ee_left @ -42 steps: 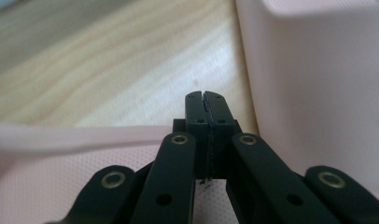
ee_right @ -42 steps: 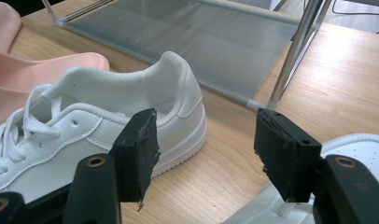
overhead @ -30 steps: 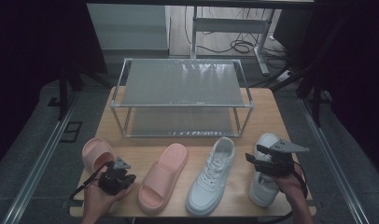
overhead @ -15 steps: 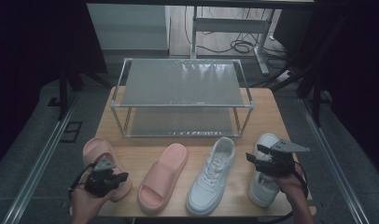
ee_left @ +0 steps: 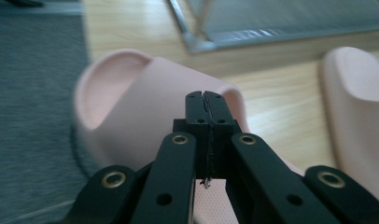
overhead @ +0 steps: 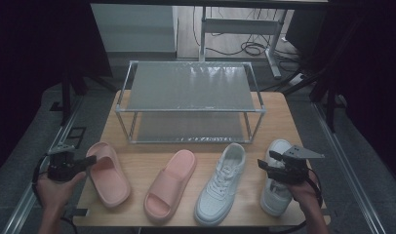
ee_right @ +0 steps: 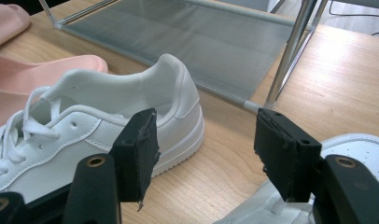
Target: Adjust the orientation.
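Four shoes lie in a row on the wooden table: a pink slipper, a second pink slipper, a white sneaker and another white sneaker. My left gripper hovers at the table's left edge, pointing at the left slipper. In the left gripper view, the left gripper is shut with nothing between its jaws, and the slipper lies just beyond. My right gripper is open over the right sneaker. In the right gripper view, the right gripper frames the table beside the middle sneaker's heel.
A metal two-tier rack with mesh shelves stands behind the shoes, its lower shelf close to the sneakers' heels. Dark floor drops off left of the table. Bare wood lies right of the rack's leg.
My left gripper has moved left and slightly up, from over the left slipper to the table's left edge. The right gripper and all shoes have stayed put.
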`<act>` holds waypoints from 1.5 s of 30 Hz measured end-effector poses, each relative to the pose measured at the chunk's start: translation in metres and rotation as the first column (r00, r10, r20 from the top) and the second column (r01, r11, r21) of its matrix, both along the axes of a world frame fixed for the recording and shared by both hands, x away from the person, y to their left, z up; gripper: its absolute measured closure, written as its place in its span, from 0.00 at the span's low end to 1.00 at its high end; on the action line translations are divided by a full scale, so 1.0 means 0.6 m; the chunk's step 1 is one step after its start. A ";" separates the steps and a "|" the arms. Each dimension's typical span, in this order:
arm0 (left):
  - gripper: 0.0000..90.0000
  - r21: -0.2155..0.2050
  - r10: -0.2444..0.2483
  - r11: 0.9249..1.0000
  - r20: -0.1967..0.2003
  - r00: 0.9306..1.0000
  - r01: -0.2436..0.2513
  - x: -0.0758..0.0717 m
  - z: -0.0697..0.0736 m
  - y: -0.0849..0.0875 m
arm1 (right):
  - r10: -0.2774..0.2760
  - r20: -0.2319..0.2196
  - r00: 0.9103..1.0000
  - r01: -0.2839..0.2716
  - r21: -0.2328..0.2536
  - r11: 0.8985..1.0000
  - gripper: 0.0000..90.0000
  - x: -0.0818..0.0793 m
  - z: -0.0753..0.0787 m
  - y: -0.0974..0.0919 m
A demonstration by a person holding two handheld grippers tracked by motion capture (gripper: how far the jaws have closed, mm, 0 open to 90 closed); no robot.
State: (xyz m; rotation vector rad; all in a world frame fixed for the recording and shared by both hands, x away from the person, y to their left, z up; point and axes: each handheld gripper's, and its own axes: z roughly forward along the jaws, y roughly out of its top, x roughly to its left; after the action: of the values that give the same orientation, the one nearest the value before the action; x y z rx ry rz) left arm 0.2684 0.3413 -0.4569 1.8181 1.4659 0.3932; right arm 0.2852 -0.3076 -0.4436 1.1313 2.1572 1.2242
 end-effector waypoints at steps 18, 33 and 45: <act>1.00 -0.004 0.071 0.998 -0.007 0.997 -0.071 0.016 -0.009 0.039 | 0.000 -0.007 1.000 0.000 -0.003 1.000 0.45 0.003 -0.004 0.000; 1.00 0.030 0.165 0.986 -0.089 0.982 -0.163 0.061 -0.069 0.101 | -0.002 -0.012 1.000 0.002 -0.011 1.000 0.45 0.006 -0.008 0.001; 1.00 0.036 0.126 0.992 -0.116 0.985 -0.122 0.090 -0.095 0.089 | -0.003 -0.017 1.000 0.003 -0.014 1.000 0.45 0.006 -0.010 0.002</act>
State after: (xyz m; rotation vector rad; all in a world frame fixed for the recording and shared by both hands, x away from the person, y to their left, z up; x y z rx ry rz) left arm 0.3223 0.3947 -0.5139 1.8041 1.6687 0.3744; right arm 0.2891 -0.3064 -0.4495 1.1431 2.1727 1.2011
